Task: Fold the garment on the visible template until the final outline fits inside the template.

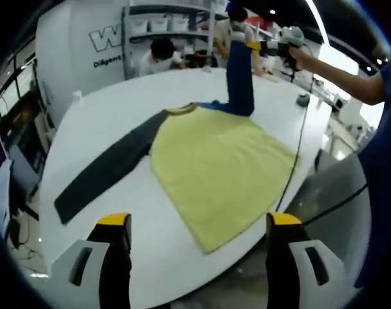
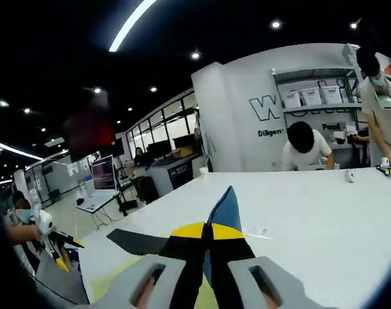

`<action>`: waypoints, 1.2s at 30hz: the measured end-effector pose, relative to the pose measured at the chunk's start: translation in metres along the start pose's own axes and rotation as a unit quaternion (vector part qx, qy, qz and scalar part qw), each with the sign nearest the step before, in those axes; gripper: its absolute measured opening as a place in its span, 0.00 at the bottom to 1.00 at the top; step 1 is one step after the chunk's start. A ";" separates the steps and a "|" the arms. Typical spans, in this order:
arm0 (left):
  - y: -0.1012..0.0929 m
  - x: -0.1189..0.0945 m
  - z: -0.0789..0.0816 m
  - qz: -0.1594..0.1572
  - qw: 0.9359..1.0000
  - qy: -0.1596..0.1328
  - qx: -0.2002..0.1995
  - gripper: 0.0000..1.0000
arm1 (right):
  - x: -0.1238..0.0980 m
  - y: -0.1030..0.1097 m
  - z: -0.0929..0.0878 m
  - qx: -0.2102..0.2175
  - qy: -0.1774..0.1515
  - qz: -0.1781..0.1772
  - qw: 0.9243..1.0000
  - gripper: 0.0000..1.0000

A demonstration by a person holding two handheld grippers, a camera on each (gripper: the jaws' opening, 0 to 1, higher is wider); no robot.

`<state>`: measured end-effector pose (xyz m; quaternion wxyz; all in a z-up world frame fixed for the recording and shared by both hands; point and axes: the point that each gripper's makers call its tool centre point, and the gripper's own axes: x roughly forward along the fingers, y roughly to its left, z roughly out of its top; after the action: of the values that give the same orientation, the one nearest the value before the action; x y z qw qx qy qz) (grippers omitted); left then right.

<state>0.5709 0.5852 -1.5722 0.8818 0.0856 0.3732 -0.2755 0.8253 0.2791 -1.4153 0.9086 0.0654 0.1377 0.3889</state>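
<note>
- White wall lettering behind the table starts with a large "W"; the smaller line under it reads "Diligen" before a person's head cuts it off. In the left gripper view the same sign shows "W" and "Diligent", cropped by shelving.
- Yellow-bodied garment lies flat on the white table. Its collar points away from the left gripper and its hem hangs near the table's near edge, so its long axis runs from near to far.
- Its dark grey sleeve stretches flat toward the near left, ending close to the table edge.
- Its blue sleeve is lifted off the table and stands almost upright, its upper end pinched in the right gripper, which a hand holds at the far right.
- In the right gripper view the right gripper has its jaws closed together on blue cloth, whose tip rises between them; the rest of that sleeve is hidden below the jaws.
- The left gripper hovers above the near table edge with its jaws spread wide and nothing between them.
- No template outline can be made out under the garment.
- Two people stand at shelves beyond the table.
</note>
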 end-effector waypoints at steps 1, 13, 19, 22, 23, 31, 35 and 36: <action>0.000 -0.001 0.000 0.000 1.000 -0.001 0.001 0.81 | 0.003 0.008 -0.003 -0.012 0.010 0.012 1.000 0.00; 0.000 -0.006 -0.013 -0.001 1.000 -0.002 -0.007 0.81 | 0.018 0.111 -0.054 -0.054 0.080 0.122 0.988 0.00; 0.002 -0.007 -0.019 -0.002 1.000 -0.001 -0.011 0.81 | 0.012 0.150 -0.099 -0.073 0.108 0.163 0.978 0.00; 0.003 -0.007 -0.020 -0.002 1.000 -0.001 -0.012 0.81 | 0.010 0.158 -0.113 -0.070 0.120 0.176 0.975 0.00; 0.003 -0.007 -0.021 -0.002 1.000 -0.002 -0.013 0.81 | 0.008 0.164 -0.124 -0.067 0.128 0.186 0.972 0.00; 0.000 -0.002 -0.024 -0.008 1.000 -0.001 -0.012 0.81 | -0.012 0.192 -0.173 -0.072 0.151 0.231 0.958 0.00; -0.003 -0.001 -0.025 -0.011 1.000 0.000 -0.010 0.81 | -0.022 0.201 -0.178 -0.069 0.140 0.250 0.956 0.00; -0.003 -0.001 -0.026 -0.012 1.000 0.001 -0.010 0.81 | -0.023 0.201 -0.179 -0.067 0.139 0.252 0.955 0.00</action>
<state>0.5529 0.5921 -1.5892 0.8791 0.0724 0.3777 -0.2817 0.6182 0.4031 -1.5363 0.7555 -0.0177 0.2156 0.6184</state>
